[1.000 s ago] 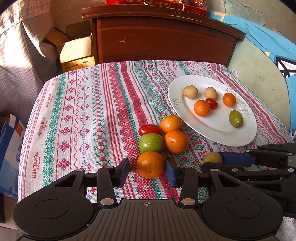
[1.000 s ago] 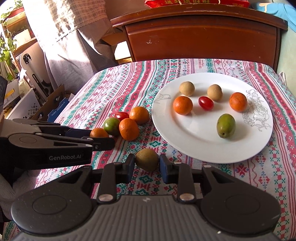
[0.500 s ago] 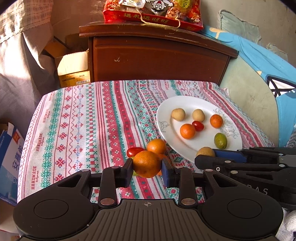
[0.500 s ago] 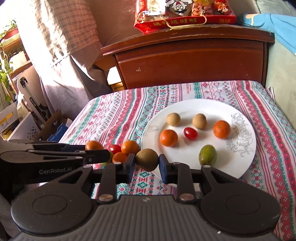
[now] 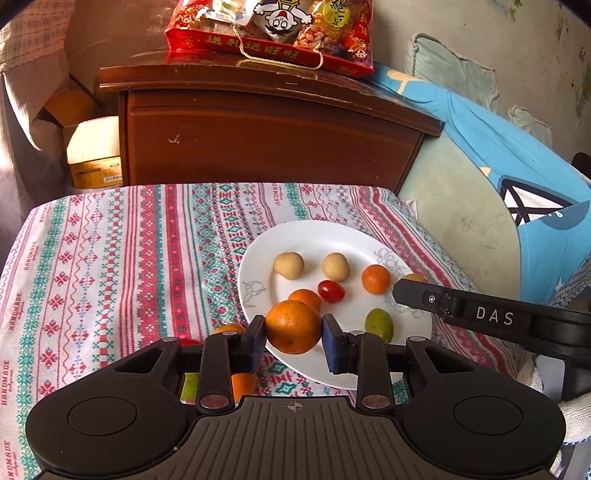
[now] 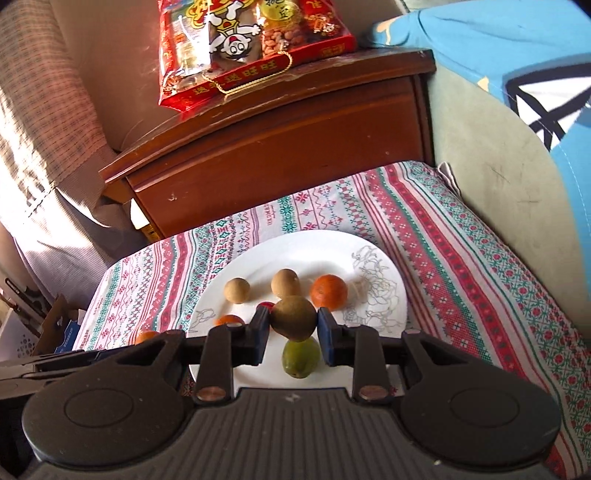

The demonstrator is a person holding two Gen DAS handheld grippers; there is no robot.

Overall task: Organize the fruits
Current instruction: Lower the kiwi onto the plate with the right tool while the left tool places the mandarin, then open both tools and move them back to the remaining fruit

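Note:
My left gripper [image 5: 293,338] is shut on an orange [image 5: 293,327] and holds it above the near left rim of the white plate [image 5: 314,236]. My right gripper [image 6: 293,328] is shut on a brown-green fruit [image 6: 294,318] and holds it over the plate [image 6: 314,247]. On the plate lie two tan fruits [image 5: 289,265], a small orange [image 5: 375,279], a cherry tomato [image 5: 331,291], another orange [image 5: 304,296] and a green fruit [image 5: 379,324]. The right gripper's arm [image 5: 491,317] crosses the plate's right side in the left wrist view.
More oranges [image 5: 242,384], a green fruit [image 5: 189,384] and a tomato lie on the patterned tablecloth [image 5: 110,258] left of the plate, partly hidden by my left gripper. A brown wooden cabinet [image 5: 266,136] with a red snack bag [image 5: 273,33] stands behind. A blue cushion [image 5: 517,155] lies right.
Both grippers have lifted their fruit off the cloth and moved forward and right, over the plate. The left one closed on the orange at the start.

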